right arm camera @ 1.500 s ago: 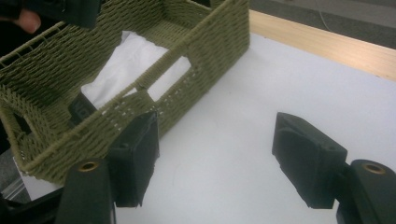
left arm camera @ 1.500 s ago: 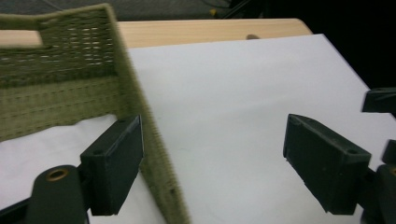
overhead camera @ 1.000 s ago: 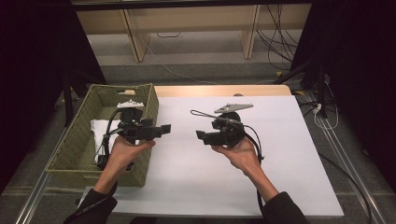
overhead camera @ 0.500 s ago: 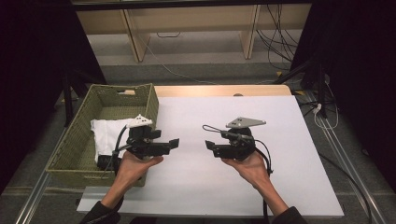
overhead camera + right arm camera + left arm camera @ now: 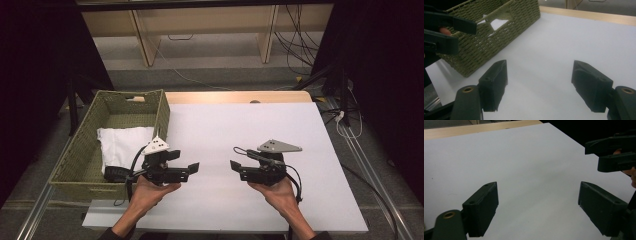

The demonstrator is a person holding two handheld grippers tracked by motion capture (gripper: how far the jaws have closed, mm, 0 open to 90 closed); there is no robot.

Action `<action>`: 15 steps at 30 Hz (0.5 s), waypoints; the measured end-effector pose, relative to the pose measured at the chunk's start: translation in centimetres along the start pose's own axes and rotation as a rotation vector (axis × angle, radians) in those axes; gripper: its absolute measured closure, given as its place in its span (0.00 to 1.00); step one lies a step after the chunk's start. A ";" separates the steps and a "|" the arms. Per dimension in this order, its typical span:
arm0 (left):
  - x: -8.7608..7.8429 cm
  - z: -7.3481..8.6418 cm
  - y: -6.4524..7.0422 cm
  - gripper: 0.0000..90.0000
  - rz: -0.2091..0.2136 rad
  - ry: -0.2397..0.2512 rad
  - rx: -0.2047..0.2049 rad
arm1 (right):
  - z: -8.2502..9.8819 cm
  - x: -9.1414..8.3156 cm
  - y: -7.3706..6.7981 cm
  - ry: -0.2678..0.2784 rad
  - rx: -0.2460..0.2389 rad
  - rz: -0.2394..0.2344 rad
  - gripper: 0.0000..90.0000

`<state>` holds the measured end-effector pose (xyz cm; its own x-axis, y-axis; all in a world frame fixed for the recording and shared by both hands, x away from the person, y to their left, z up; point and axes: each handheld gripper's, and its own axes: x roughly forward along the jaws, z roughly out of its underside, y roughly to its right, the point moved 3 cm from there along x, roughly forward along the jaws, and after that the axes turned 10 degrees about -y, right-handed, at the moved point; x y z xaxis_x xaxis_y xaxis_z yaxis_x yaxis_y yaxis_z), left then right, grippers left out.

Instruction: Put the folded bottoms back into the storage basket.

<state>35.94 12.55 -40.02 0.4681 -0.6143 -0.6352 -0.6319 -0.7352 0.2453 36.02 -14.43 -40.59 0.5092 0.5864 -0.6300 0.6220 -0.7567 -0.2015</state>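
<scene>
A dark room surrounds the workspace, black on the left and right, with a pale floor (image 5: 210, 55) at the far side where wooden frame legs (image 5: 142, 37) stand and loose cables (image 5: 300, 45) trail down on the right. The white table (image 5: 240, 125) takes up the middle of the high view; a strip of bare wood (image 5: 235, 96) runs along its far edge, and metal rails (image 5: 357, 150) border its sides.

On the left edge of the table sits a green woven basket (image 5: 85, 145), long side running near to far, with a cut-out handle in its end walls. Inside it, toward the near half, lies a folded white cloth (image 5: 120, 145), and a dark strap-like item (image 5: 116, 173) lies at its near end; what that is cannot be told.

Near the front edge, two hands hold the grippers above the bare white surface, pointing at each other and well apart. The left gripper (image 5: 192, 168) is just to the right of the basket's near right corner; its jaws stand wide apart with nothing between them, as its own view shows over plain tabletop. The right gripper (image 5: 233, 166) is right of centre; its jaws have just been opening a little further and also gape wide, empty, over the table.
</scene>
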 end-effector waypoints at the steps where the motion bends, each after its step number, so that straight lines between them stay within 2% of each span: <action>1: 0.0 0.2 0.0 0.18 0.003 0.003 -0.004 | 0.2 -0.2 0.1 0.006 0.006 -0.002 0.33; 5: 0.0 0.9 0.0 0.18 -0.003 0.011 -0.003 | 1.0 -1.0 0.4 0.027 0.019 0.000 0.32; 12: 0.0 2.2 0.1 0.18 0.012 0.033 -0.009 | 2.6 -2.4 0.9 0.059 0.043 0.003 0.31; 15: 0.1 2.8 0.1 0.18 0.012 0.023 -0.004 | 3.3 -2.6 0.9 0.060 0.044 0.000 0.30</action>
<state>34.20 13.23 -42.08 0.4744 -0.6297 -0.6151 -0.6355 -0.7285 0.2557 33.29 -17.57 -41.64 0.5448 0.6018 -0.5840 0.5958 -0.7678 -0.2354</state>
